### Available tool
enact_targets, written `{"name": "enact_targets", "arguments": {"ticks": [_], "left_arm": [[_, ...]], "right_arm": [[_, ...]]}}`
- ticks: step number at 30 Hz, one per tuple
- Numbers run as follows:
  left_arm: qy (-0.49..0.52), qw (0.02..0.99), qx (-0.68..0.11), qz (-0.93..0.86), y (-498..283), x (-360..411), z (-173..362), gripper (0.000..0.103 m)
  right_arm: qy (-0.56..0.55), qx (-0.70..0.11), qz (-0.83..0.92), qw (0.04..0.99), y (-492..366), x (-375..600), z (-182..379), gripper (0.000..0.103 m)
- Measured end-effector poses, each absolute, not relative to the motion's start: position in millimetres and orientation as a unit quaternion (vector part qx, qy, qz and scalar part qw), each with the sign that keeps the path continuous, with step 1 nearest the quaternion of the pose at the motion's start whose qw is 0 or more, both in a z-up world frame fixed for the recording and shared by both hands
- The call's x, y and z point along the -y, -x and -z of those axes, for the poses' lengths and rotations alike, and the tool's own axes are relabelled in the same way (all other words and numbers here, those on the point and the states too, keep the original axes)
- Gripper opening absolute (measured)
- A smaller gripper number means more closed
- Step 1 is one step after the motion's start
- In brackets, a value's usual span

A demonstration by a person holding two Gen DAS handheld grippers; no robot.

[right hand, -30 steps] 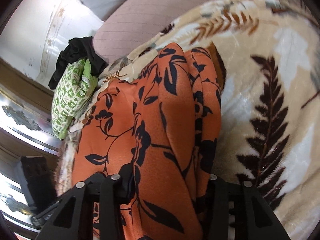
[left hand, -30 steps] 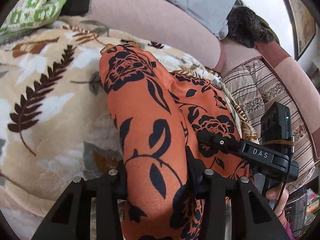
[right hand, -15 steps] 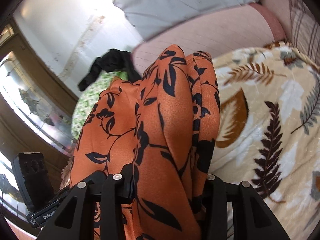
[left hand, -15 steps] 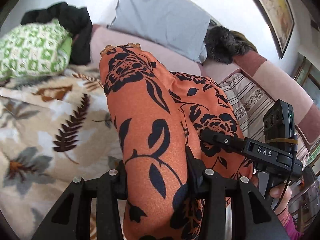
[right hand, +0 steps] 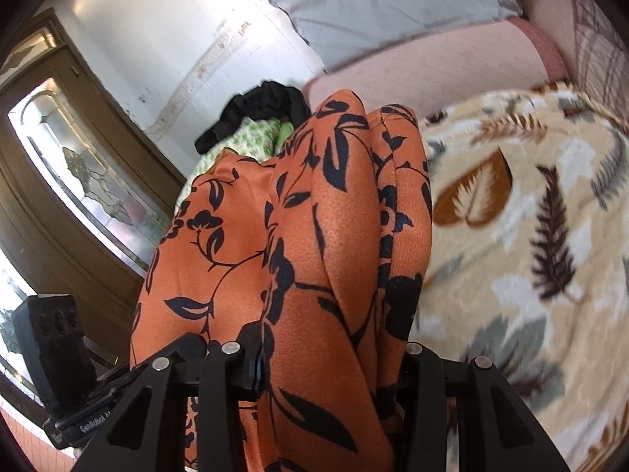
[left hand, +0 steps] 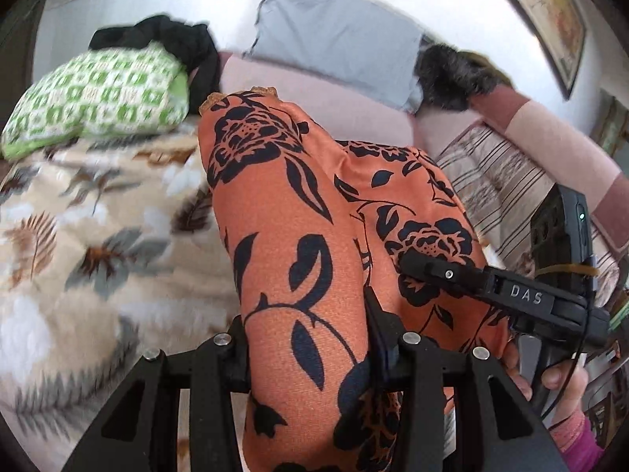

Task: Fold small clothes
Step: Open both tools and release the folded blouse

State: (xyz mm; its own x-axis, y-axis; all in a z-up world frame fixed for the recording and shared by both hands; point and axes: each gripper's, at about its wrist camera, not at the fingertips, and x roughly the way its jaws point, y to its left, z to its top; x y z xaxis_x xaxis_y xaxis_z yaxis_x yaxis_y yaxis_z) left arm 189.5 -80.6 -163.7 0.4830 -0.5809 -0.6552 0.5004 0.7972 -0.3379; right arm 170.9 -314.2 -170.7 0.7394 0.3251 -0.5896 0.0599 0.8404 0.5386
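Both hand-held grippers are clamped on cloth: your left hand-held gripper [left hand: 310, 338] has its jaws partly closed on a bunched fold of the orange floral garment [left hand: 283, 244], and your right hand-held gripper [right hand: 326, 350] grips another bunch of that same garment [right hand: 314, 244] the same way. You've got the cloth up in the air above the bed, draped forward over the fingers and filling the middle of both views.

Look at what's around you. Below lies the leaf-print blanket [left hand: 78, 236], beige with brown and grey fronds, blurred in the left view. At its far edge sits one green-and-white patterned bundle [left hand: 98, 98] with one black garment [left hand: 173, 39] heaped on top of it. Behind those runs a pink bolster [left hand: 322, 106], and one grey pillow [left hand: 338, 39] leans on the wall above it. One dark furry thing [left hand: 452, 74] sits just beside the pillow; what it is, you can't tell. A striped cushion [left hand: 495, 173] lies to the right of the garment.

From the left view your right hand [left hand: 558, 385] shows at the lower right, fingers wrapped round the handle, a pink sleeve [left hand: 578, 436] at the wrist. From the right view, a wooden door with a glass pane [right hand: 78, 181] stands on the left.

The hanging cloth blocks your sight of the blanket directly ahead.
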Motion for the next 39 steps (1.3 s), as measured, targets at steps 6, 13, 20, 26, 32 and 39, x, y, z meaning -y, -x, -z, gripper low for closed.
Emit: {"name": "enact_targets", "arguments": {"ticks": [6,13,20,26,32,39], "left_arm": [[0.035,0.834,-0.486,0.259,-201.8,79.6,224.5,0.053],[0.024,0.856,-0.475,0.201,-203.3,57.5,221.3,0.067],[-0.029,0.905,-0.397,0.151,-202.3,60.5,194.7,0.068],[-0.133,0.888,-0.427,0.109,-216.9,90.5,228.7,0.071],[-0.141,0.891,-0.418,0.107,-216.3,91.2,228.7,0.075],[-0.101,0.907,-0.4,0.083,-184.2,79.2,198.1,0.075]], "right_arm": [[-0.285,-0.408,-0.044,0.866,-167.1,301.1,222.3,0.044],[-0.328,-0.463,0.004,0.823,-164.8,320.5,262.4,0.06],[-0.295,-0.362,0.026,0.884,-141.9,347.1,205.5,0.061],[-0.234,-0.376,-0.025,0.896,-164.6,302.4,204.2,0.039],[-0.264,-0.479,0.007,0.837,-196.4,312.1,265.9,0.039],[-0.216,-0.434,0.007,0.875,-149.4,298.9,219.9,0.04]]}}
